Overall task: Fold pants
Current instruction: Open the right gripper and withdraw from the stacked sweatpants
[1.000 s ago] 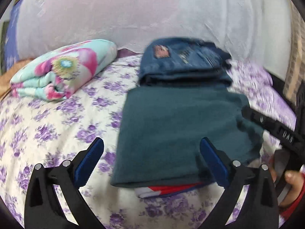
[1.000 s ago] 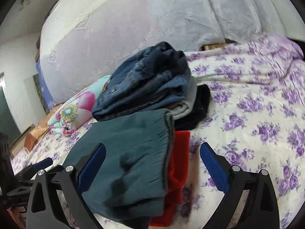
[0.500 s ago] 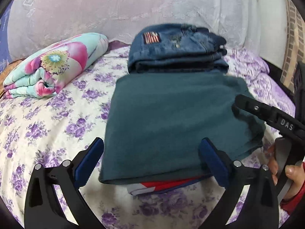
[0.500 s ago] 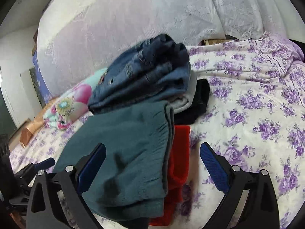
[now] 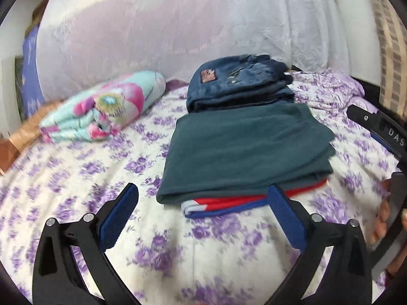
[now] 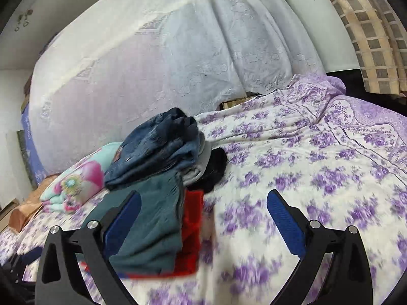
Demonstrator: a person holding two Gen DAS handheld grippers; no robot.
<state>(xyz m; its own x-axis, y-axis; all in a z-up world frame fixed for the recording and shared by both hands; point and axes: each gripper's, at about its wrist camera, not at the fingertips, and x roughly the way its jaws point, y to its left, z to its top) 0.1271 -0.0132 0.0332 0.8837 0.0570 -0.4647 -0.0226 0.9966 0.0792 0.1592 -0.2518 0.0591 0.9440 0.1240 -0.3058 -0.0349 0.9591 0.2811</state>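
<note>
Left wrist view shows the folded green pants (image 5: 244, 150) on the bed (image 5: 76, 178), both grippers' fingers (image 5: 119, 216) spread wide, holding nothing.

The folded pants (image 5: 244, 147) lie on the bed (image 5: 76, 178), on top of another folded garment (image 5: 229, 203) whose edge sticks out at the near side. Just behind the pants sits a stack of jeans (image 5: 236, 86), touching their far edge. Left of the pants, apart from them, lies a rolled blanket (image 5: 106, 106). Behind the jeans hangs a curtain (image 5: 152, 25). Beside the jeans, under them, is a dark garment (image 6: 213, 170).
</note>
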